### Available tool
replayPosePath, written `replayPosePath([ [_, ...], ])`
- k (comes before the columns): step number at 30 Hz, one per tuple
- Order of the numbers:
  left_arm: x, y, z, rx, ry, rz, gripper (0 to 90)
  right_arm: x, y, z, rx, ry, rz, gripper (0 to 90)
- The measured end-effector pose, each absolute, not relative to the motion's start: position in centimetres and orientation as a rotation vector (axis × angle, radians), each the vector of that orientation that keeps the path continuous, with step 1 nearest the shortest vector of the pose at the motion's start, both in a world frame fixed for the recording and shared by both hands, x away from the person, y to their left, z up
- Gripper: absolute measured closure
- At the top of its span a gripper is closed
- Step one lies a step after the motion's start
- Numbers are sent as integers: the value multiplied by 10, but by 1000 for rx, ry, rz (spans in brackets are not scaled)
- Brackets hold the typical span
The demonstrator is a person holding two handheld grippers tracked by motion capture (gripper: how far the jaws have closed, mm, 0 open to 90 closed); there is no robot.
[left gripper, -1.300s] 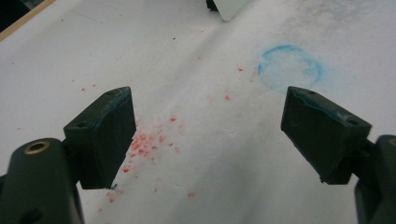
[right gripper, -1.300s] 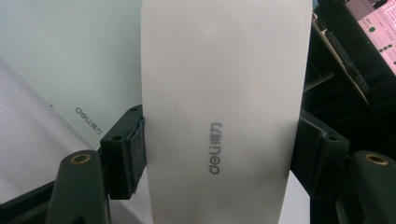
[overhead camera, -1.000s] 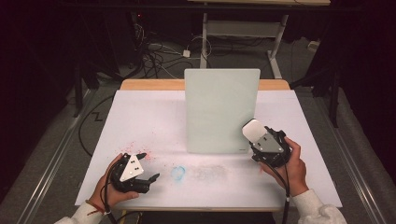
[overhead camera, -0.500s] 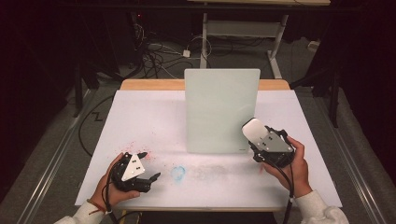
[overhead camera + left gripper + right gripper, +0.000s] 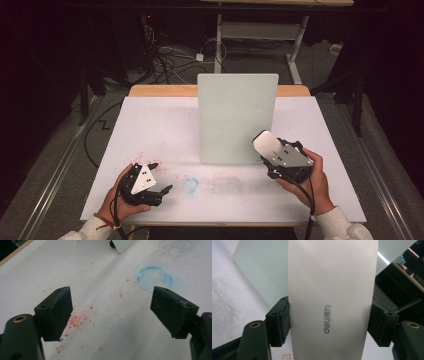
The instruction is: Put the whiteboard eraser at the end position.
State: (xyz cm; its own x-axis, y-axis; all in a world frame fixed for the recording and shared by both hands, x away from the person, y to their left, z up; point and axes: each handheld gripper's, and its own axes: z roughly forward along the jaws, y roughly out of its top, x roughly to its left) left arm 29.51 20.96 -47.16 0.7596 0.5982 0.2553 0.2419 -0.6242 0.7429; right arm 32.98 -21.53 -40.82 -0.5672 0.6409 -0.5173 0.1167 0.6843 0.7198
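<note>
Right gripper (image 5: 329,322): we see its jaws clamped on a white, rounded plastic eraser (image 5: 332,297) at lower right, touching the pale green upright board (image 5: 237,117).
Left gripper (image 5: 112,312): lower left, jaws apart, over red specks (image 5: 77,321).

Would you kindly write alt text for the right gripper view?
The right gripper clamps a white deli-branded eraser between its two black jaws. Behind it a pale green board stands on the white table cover.
</note>
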Motion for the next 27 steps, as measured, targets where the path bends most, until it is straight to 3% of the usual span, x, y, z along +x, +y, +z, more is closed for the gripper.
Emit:
replayPosePath([
  [27, 295, 210, -472, 2237, 630, 635, 174, 329, -186, -415, 347, 2450, 821, 300],
])
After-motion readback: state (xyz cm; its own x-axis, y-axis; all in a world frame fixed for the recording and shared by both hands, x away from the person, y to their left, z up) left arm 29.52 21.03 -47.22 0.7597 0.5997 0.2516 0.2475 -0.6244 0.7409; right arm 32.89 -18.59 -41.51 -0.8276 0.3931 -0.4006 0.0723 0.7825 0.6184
